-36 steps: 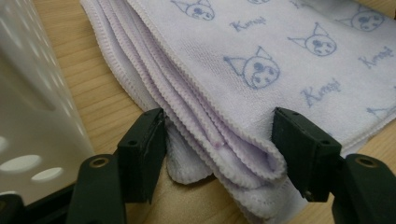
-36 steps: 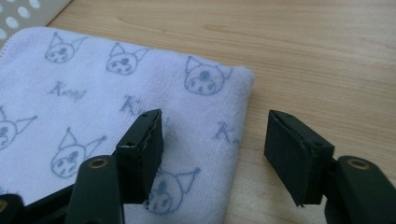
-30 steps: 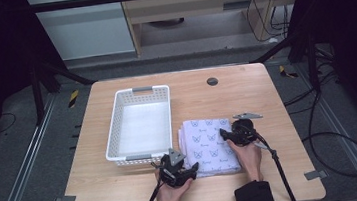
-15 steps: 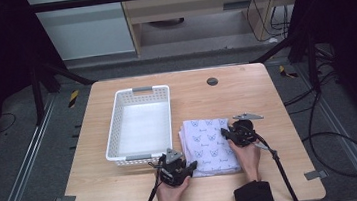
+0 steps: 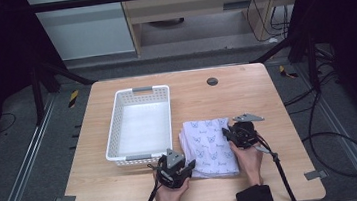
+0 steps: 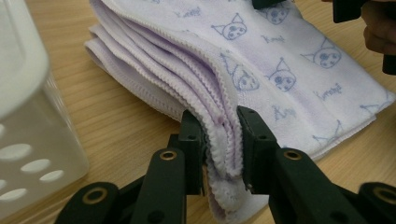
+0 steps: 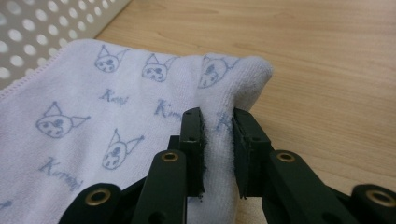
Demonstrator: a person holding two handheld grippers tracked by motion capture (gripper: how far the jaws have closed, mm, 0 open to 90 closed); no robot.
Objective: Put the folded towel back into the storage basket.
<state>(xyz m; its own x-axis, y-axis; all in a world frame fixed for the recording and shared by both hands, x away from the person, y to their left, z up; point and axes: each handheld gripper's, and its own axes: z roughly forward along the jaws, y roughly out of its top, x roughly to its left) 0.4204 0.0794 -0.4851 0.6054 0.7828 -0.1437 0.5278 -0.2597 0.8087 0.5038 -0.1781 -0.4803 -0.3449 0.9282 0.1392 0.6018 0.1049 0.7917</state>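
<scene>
The towel [image 6: 261,70] pinched between the left gripper [image 6: 219,149] jaws is soft, matt lilac terry cloth with stitched, ribbed hems and printed cat faces. Both that gripper and the right gripper [image 7: 218,149] are matt black plastic with brass-coloured rivets. Left of the left gripper, the basket [image 6: 28,121] is glossy white perforated plastic; beneath lies smooth, pale wood-grain table [image 7: 327,70]
</scene>
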